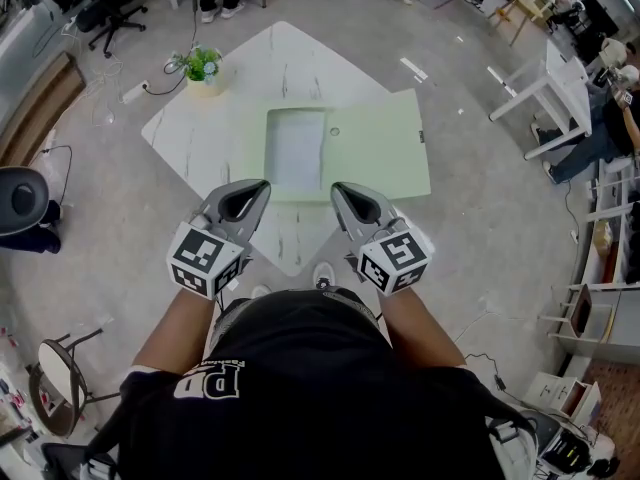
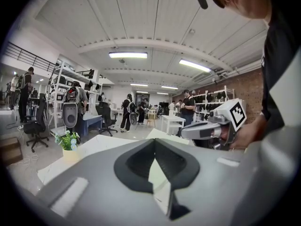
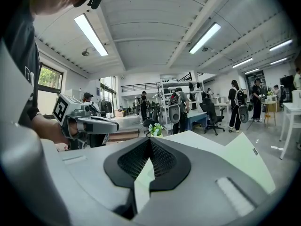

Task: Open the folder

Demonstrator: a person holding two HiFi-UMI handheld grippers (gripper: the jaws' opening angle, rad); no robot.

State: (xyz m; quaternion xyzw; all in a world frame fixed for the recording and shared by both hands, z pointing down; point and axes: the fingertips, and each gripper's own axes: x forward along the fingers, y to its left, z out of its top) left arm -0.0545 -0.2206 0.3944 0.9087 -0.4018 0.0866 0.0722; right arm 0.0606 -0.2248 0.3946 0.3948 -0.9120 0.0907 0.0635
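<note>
The pale green folder (image 1: 375, 153) lies spread open and flat on the white marble table (image 1: 215, 143), with a white sheet (image 1: 296, 148) resting on the folder's left part. The left gripper (image 1: 262, 185) hovers at the folder's near edge, below the sheet, its jaws pressed together at the tips with nothing between them. The right gripper (image 1: 336, 188) hangs just beside it at the same near edge of the folder, its jaws likewise closed and empty. A potted plant (image 1: 203, 66) stands beyond the folder's far left corner.
</note>
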